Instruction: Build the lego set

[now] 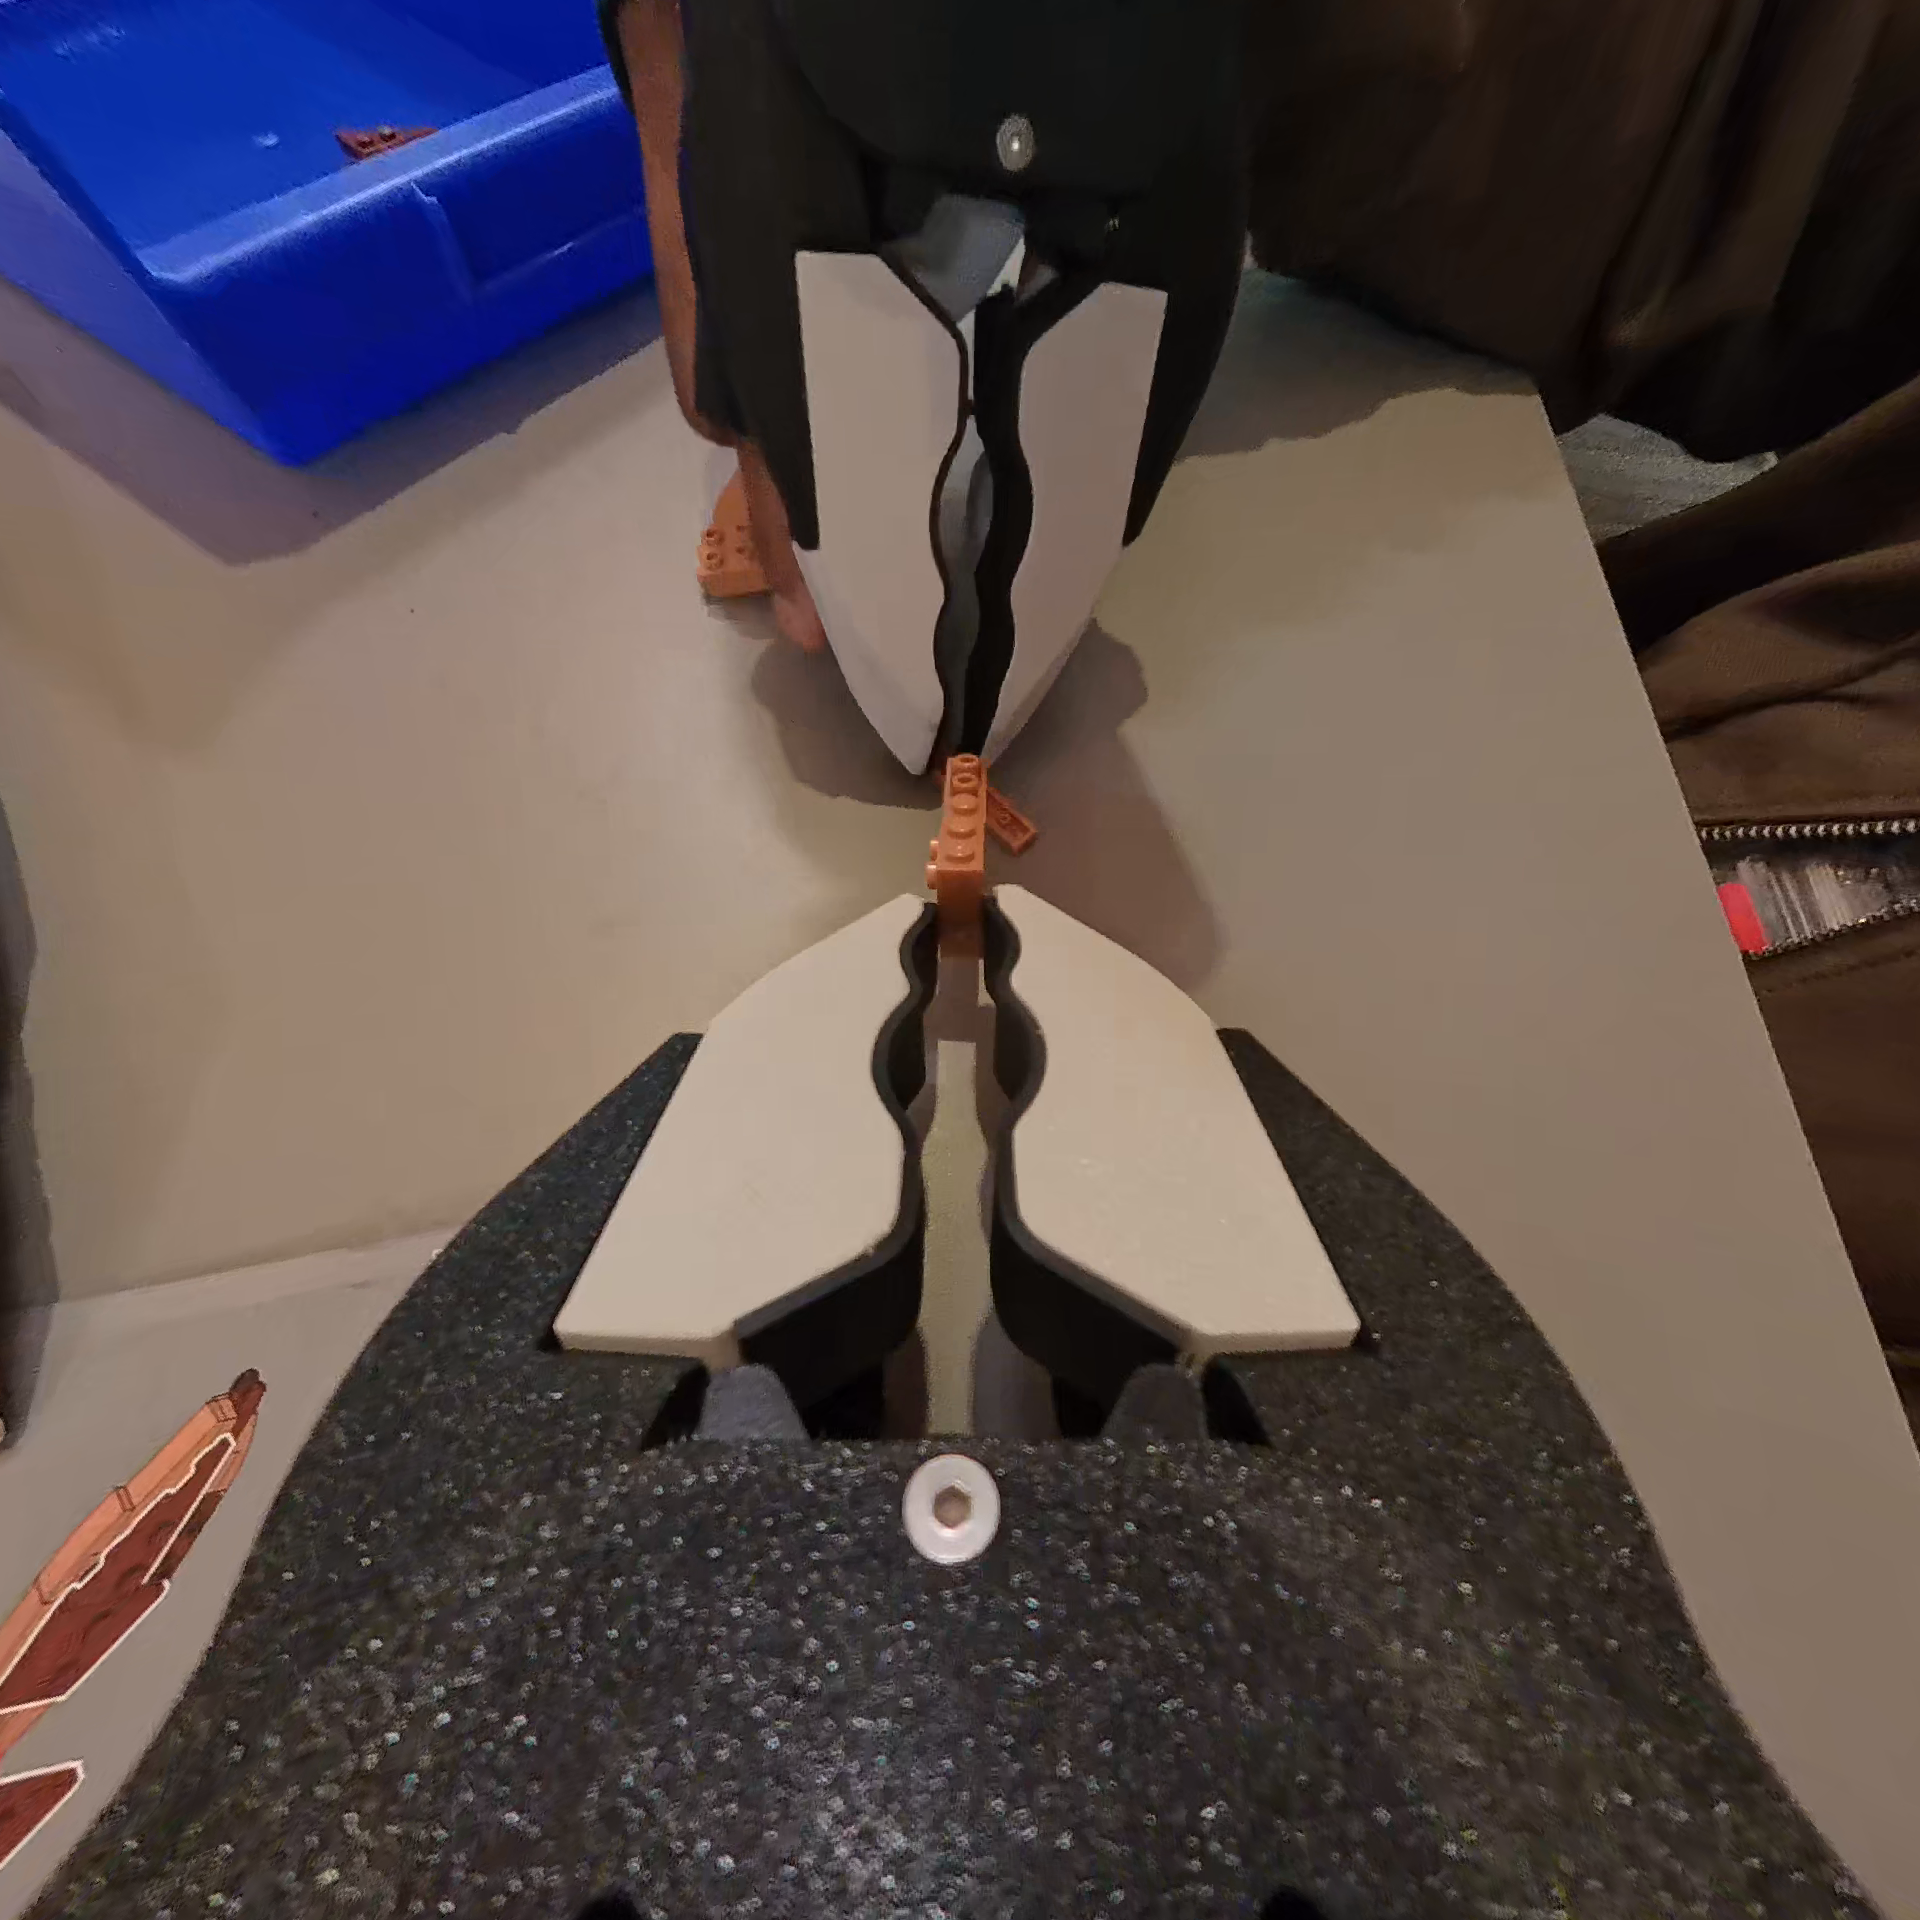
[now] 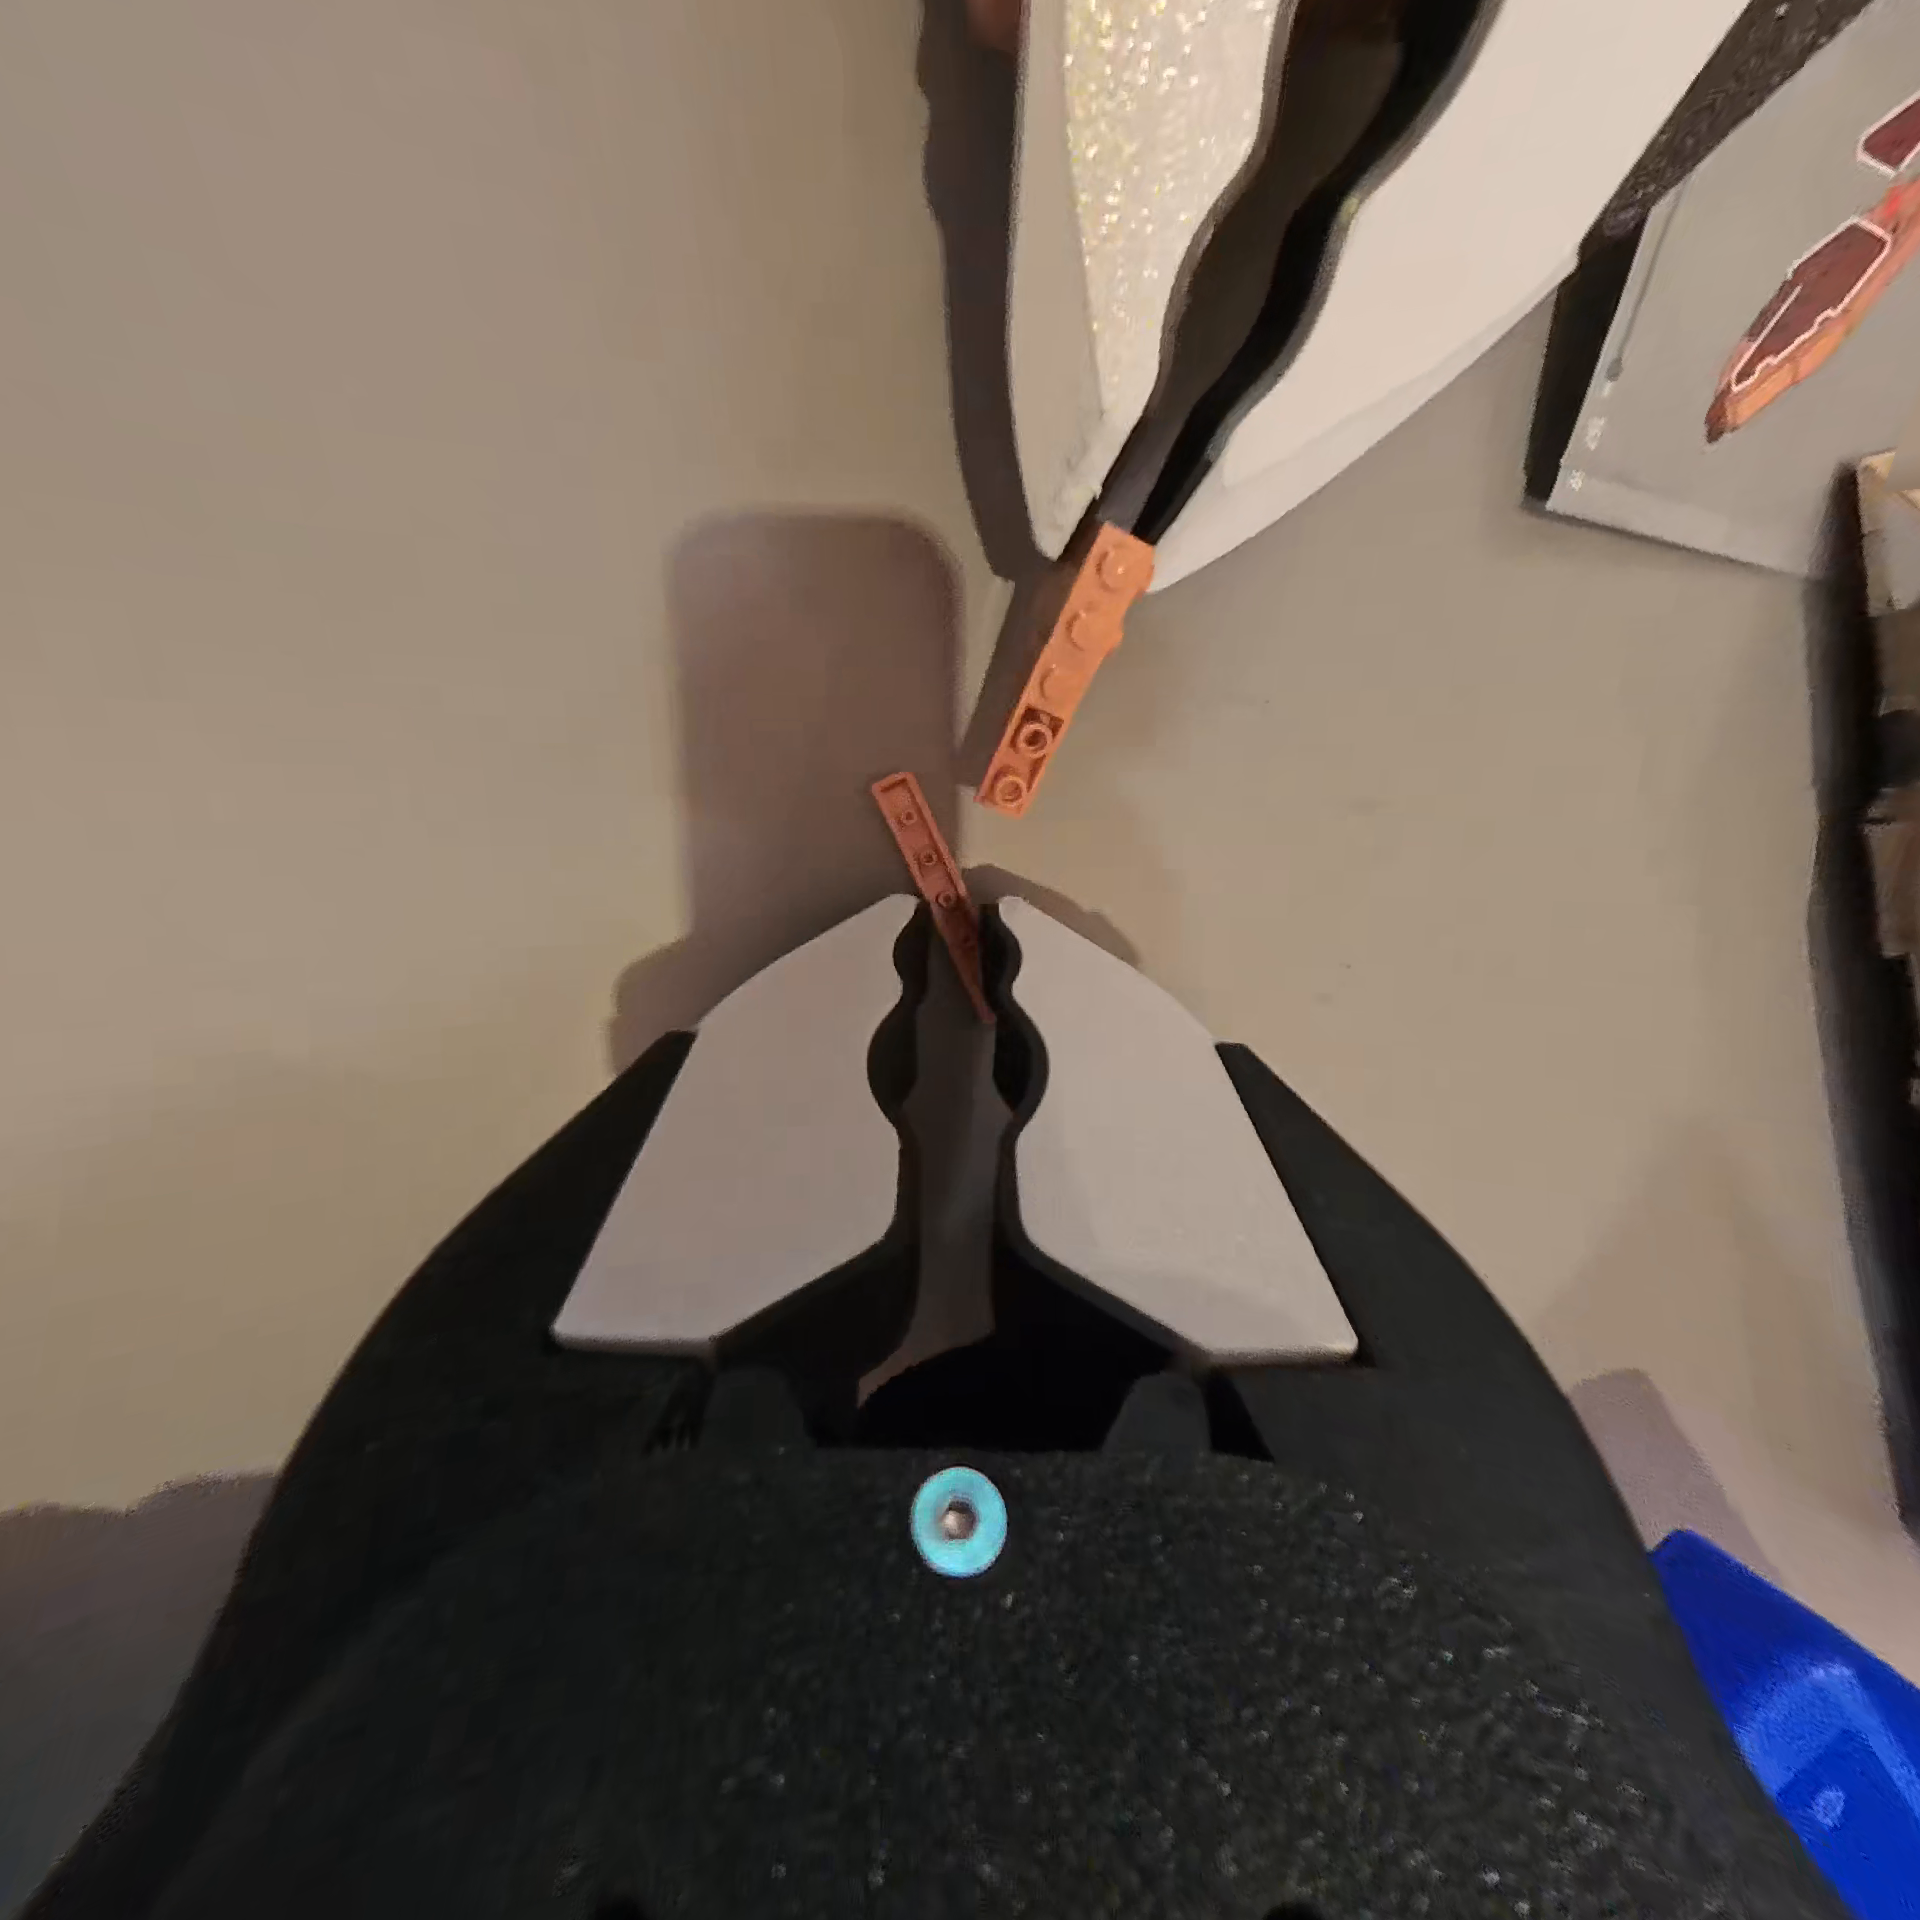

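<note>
An orange brick (image 1: 961,831) is pinched in the left gripper (image 1: 961,914), held above the tabletop (image 1: 416,831) near its right edge; the right gripper (image 2: 956,914) clamps a thin brown plate (image 2: 920,842) (tilted), blue bin (image 1: 312,260) at the far-left corner

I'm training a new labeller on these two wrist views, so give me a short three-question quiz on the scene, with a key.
1. True or false: the left claw is shut on an orange brick.
2. What does the right claw grip? A) a blue ball B) a thin brown plate C) nothing
3. Fill in: the bin at the table's far left is coloured ____.

Key: 1 true. 2 B. 3 blue; a small brown piece lies inside it.
</note>
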Motion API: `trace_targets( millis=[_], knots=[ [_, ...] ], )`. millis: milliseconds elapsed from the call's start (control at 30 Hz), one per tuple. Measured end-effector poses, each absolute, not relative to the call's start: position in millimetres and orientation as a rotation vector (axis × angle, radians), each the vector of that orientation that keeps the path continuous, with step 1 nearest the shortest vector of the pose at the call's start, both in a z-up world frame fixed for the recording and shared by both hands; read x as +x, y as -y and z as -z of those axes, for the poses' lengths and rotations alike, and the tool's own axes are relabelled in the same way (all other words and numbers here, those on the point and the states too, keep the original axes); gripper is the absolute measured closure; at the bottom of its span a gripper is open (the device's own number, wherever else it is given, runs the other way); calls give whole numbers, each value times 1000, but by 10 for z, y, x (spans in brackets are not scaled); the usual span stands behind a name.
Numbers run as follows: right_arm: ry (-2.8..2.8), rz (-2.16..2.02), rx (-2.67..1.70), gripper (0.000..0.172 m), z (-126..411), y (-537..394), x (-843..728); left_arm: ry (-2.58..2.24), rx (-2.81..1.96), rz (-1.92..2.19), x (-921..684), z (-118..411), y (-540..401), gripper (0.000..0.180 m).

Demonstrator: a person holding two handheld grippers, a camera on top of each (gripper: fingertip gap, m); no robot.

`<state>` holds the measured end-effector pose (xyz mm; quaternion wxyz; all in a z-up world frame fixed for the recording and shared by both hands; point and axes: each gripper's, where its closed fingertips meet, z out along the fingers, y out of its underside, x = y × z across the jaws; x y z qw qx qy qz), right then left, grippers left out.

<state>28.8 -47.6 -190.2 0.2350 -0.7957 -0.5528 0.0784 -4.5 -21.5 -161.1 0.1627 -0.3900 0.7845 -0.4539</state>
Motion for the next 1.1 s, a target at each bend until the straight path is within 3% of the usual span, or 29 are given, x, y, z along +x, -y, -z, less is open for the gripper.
trace_targets(
  millis=[133, 500, 933, 1100],
  knots=[
    [1499, -32, -2122, 172, 1889, 451, 325, -2203, -1123, 1293, -16, 1587, 180, 173],
    [1114, 301, -1863, 172, 1354, 390, 544, -1993, -1143, 1408, 117, 1332, 116, 173],
    [1099, 382, -1836, 172, 1390, 407, 554, -2300, -1199, 997, 19, 1867, 208, 173],
    [1100, 416, -1796, 172, 1361, 386, 537, -2319, -1206, 961, -11, 1894, 169, 155]
  ],
)
